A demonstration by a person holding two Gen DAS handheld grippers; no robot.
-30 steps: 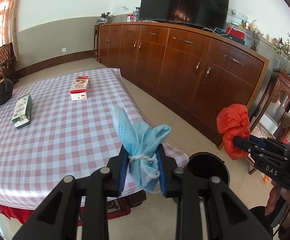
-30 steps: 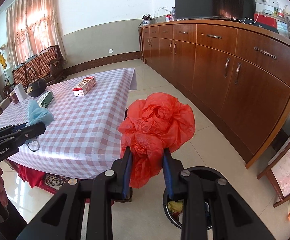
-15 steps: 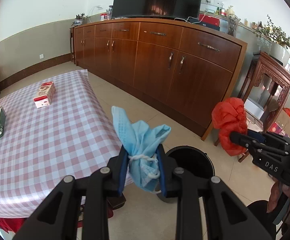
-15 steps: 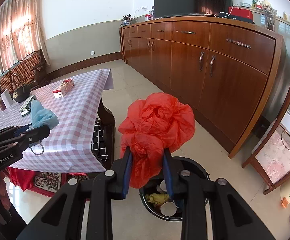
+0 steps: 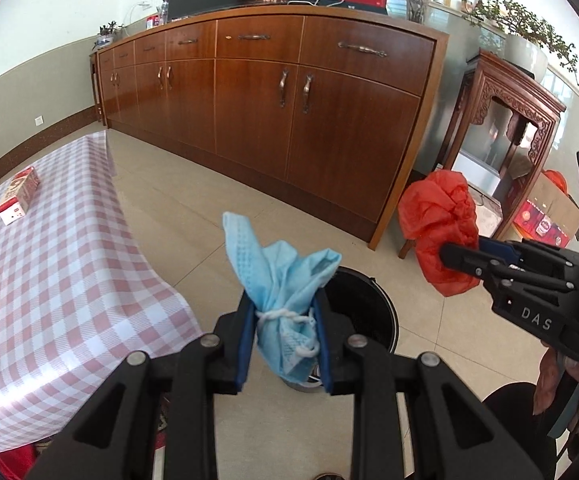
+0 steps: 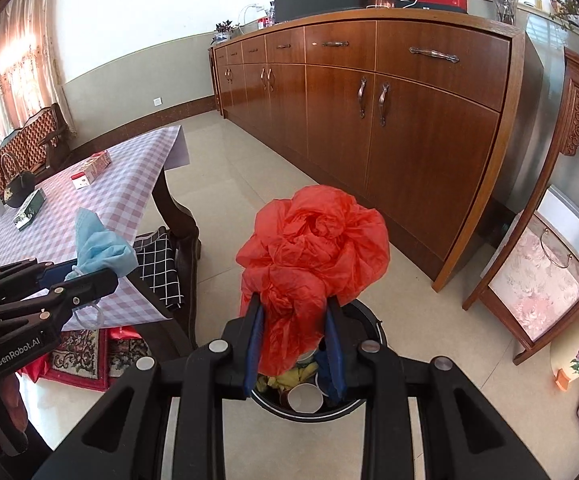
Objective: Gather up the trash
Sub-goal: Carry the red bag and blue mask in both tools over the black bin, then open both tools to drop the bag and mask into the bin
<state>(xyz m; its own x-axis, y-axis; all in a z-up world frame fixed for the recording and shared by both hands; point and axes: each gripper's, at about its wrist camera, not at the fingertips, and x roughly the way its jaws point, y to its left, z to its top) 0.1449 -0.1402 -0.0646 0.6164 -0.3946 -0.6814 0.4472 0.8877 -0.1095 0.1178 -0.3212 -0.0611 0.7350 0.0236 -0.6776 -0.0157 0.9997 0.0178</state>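
Both grippers loaded: mask (image 5: 285,312) pinched left, red bag (image 6: 309,264) pinched right.

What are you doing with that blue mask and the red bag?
A person is tidying up with a gripper in each hand. The left gripper is shut on a crumpled blue face mask, and the right gripper is shut on a scrunched red plastic bag. Both hang above a black trash bin on the floor, which already has a paper cup and other rubbish in it. Nothing has been dropped yet.
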